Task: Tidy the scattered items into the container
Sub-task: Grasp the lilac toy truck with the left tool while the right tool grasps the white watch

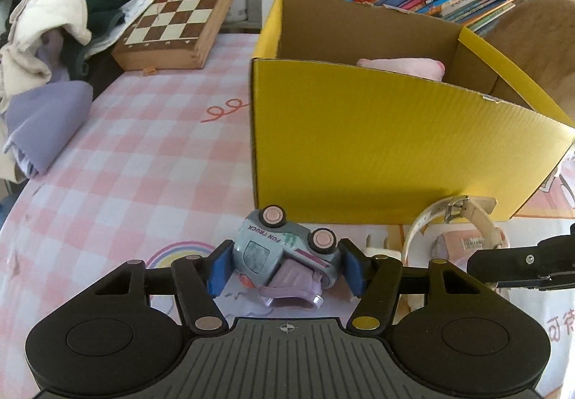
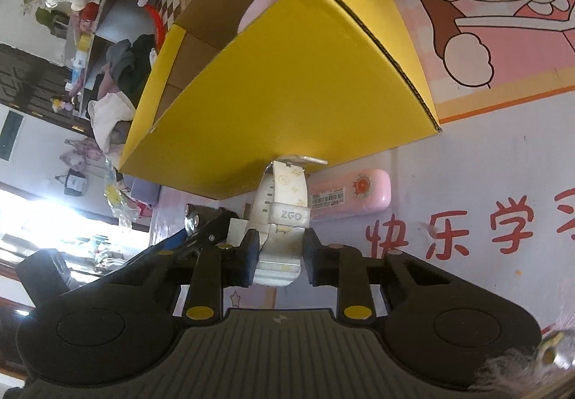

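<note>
1. Left wrist view: the left gripper (image 1: 285, 268) has its blue pads spread on either side of the overturned grey toy truck (image 1: 284, 251), which lies on the pink checked sheet (image 1: 143, 154) just before the yellow cardboard box (image 1: 359, 140). Close squarely on the body, not the wheels. Whether the pads touch yet is unclear.
2. Right wrist view: the right gripper (image 2: 280, 259) brackets the cream wristwatch (image 2: 284, 219) beside the box; a gap shows at one pad, so no firm pinch. Most of the box interior is hidden.

Yellow box (image 1: 377, 144), grey-blue toy truck (image 1: 284, 251) with pink wheels, cream patterned watch (image 2: 284, 216), pink-white checked sheet (image 1: 136, 154)
</note>
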The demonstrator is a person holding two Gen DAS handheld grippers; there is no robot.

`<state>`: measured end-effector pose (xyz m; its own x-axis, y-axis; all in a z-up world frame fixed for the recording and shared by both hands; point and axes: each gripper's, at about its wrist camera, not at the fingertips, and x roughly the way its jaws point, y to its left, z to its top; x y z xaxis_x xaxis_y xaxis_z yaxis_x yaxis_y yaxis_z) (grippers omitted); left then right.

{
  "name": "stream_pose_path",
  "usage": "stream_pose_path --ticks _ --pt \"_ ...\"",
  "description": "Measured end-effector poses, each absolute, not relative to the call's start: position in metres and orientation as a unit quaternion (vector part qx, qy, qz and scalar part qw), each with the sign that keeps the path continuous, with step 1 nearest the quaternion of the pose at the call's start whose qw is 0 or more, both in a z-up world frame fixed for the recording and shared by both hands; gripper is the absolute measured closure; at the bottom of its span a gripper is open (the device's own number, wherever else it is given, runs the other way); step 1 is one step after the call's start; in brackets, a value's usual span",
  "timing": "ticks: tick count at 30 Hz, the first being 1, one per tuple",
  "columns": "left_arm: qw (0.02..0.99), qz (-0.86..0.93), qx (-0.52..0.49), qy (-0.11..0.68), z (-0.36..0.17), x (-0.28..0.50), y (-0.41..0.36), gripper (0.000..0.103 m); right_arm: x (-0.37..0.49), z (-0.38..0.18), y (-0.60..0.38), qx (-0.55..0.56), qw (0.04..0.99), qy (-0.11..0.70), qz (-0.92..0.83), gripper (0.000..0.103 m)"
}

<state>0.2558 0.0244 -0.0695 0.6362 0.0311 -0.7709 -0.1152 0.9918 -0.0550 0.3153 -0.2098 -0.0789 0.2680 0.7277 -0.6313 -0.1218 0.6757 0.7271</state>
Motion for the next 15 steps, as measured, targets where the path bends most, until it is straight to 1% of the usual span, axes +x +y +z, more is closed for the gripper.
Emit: stream_pose_path --ticks 15 --pt "0.913 0.027 -0.114 0.391 -0.041 0.213 0.045 0.042 0.282 -0.050 -0.221 0.275 0.775 0.500 0.271 0.079"
